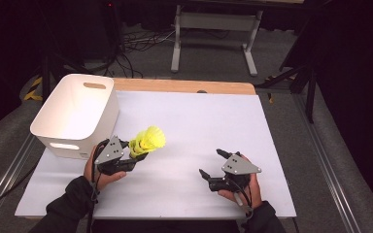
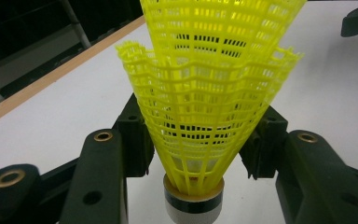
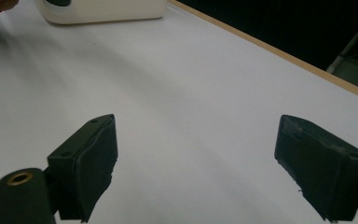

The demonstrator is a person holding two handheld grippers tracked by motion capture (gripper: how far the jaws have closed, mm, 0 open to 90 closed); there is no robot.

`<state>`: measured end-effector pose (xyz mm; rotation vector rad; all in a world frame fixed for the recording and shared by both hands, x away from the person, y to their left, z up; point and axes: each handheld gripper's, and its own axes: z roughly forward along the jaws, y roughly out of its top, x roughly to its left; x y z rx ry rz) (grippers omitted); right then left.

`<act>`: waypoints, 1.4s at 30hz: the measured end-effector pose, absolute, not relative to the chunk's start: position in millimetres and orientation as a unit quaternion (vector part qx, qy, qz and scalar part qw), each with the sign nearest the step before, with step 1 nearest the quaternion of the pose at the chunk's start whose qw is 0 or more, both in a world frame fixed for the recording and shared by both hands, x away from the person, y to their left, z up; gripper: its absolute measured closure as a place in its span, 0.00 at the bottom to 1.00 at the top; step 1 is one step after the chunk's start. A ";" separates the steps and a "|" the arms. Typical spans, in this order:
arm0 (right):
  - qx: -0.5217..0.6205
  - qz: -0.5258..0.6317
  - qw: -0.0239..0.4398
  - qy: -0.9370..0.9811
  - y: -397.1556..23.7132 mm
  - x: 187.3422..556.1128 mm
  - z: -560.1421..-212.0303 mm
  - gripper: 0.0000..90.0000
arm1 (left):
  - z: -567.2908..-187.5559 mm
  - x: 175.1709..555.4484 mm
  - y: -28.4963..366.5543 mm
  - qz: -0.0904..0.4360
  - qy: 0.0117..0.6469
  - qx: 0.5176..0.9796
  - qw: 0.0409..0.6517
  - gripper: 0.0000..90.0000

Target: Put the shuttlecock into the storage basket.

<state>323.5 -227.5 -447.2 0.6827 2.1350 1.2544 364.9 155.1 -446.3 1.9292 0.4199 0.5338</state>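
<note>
Two yellow plastic shuttlecocks (image 1: 148, 141), one nested inside the other, stick up from my left gripper (image 1: 138, 154) at the table's left. In the left gripper view the black jaws press on both sides of the outer mesh skirt (image 2: 205, 102), just above its white cork base with a dark band (image 2: 193, 203); my left gripper (image 2: 199, 137) is shut on them. My right gripper (image 1: 210, 162) rests at the right, near the front edge. Its jaws stand wide apart over bare white table, and nothing lies in my right gripper (image 3: 200, 158).
A white plastic bin (image 1: 75, 114) with handle slots stands at the left, just behind the left hand, and its base shows far off (image 3: 102, 11). The white table sheet (image 1: 199, 126) ends at a wooden strip (image 1: 184, 86) at the back. A table frame and cables stand beyond.
</note>
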 end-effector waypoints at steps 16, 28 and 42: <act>0.263 0.465 0.284 0.796 -228.4 325.6 -449.6 0.13 | -434.8 359.8 166.3 0.240 0.182 0.787 0.538 0.58; 0.266 0.465 0.285 0.795 -230.2 325.6 -447.6 0.14 | -430.5 359.7 176.9 0.250 0.189 0.778 0.544 0.58; 0.263 0.458 0.292 0.797 -228.9 325.1 -447.4 0.14 | -423.4 357.1 186.1 0.261 0.192 0.766 0.556 0.58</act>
